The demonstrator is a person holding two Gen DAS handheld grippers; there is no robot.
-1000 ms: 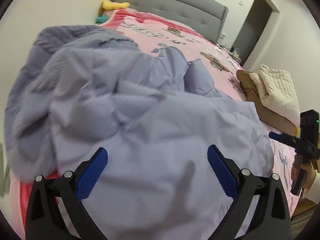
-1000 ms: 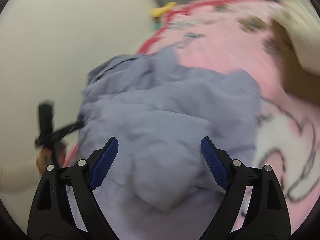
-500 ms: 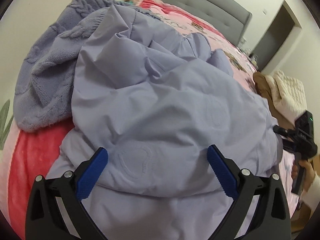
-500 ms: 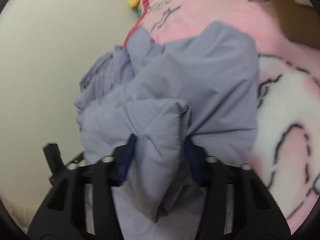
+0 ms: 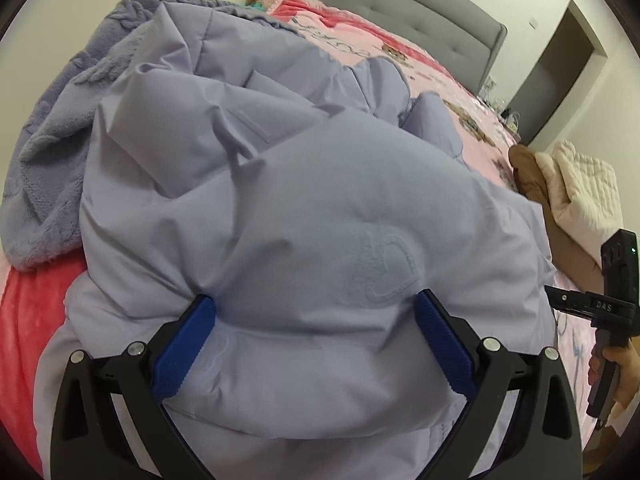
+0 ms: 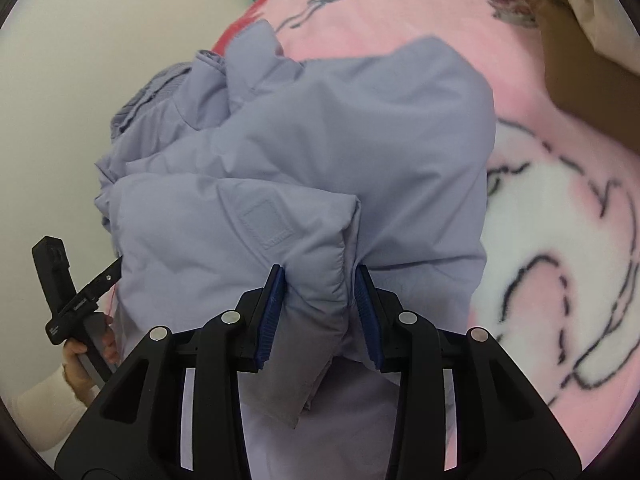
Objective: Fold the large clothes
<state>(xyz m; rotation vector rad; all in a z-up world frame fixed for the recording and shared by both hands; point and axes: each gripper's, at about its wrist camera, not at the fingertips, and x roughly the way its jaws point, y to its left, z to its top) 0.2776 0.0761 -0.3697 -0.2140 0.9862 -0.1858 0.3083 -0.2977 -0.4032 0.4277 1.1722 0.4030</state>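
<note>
One lilac padded jacket (image 5: 304, 216) lies heaped on the pink bed (image 6: 560, 216). Right gripper (image 6: 319, 312) pinches a puffy fold at six o'clock; left gripper (image 5: 312, 344) jaws stay spread, straddling the hem. Best clamp left firmly, then lift both evenly.

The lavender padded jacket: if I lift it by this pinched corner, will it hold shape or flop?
Likely flop: the jacket lies rumpled in soft folds. Probably light for its bulk, since the puffy edge squashes between the right gripper pads. The smooth shell may slip, so keep it clamped.
</note>
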